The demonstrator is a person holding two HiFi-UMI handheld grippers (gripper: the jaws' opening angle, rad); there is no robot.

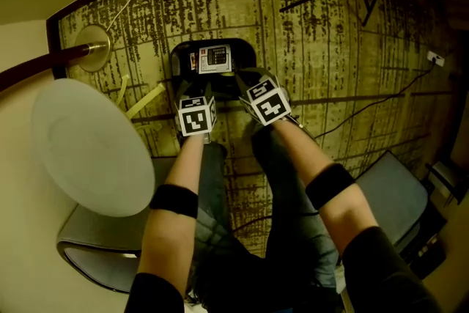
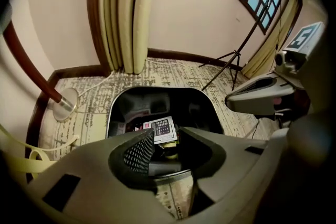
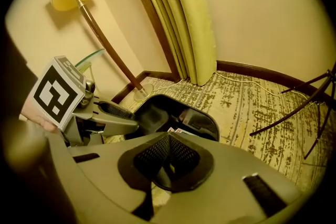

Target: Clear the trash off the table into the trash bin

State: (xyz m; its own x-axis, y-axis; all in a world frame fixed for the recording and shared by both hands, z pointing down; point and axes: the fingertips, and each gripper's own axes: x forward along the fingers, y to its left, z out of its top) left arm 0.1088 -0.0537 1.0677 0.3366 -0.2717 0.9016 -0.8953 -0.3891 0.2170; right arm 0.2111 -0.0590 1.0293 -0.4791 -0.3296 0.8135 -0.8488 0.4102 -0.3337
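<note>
Claws, we count two, hang just above one black bin [image 1: 178,53] holding a printed box [image 1: 215,59]: our left claw [image 2: 167,135] spread, our right claw [image 3: 168,139] pressed together.

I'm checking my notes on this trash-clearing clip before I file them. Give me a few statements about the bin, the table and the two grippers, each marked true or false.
1. Both grippers hang over the black plastic trash bin. True.
2. The left gripper has its jaws pressed together. False: they stand apart, with nothing pinched, and the bin's contents show through the gap.
3. The bin is empty. False: a white printed packet lies inside, along with other trash.
4. The right gripper has its jaws shut. True.
5. The round white table stands at the person's left, beside the bin. True.
</note>
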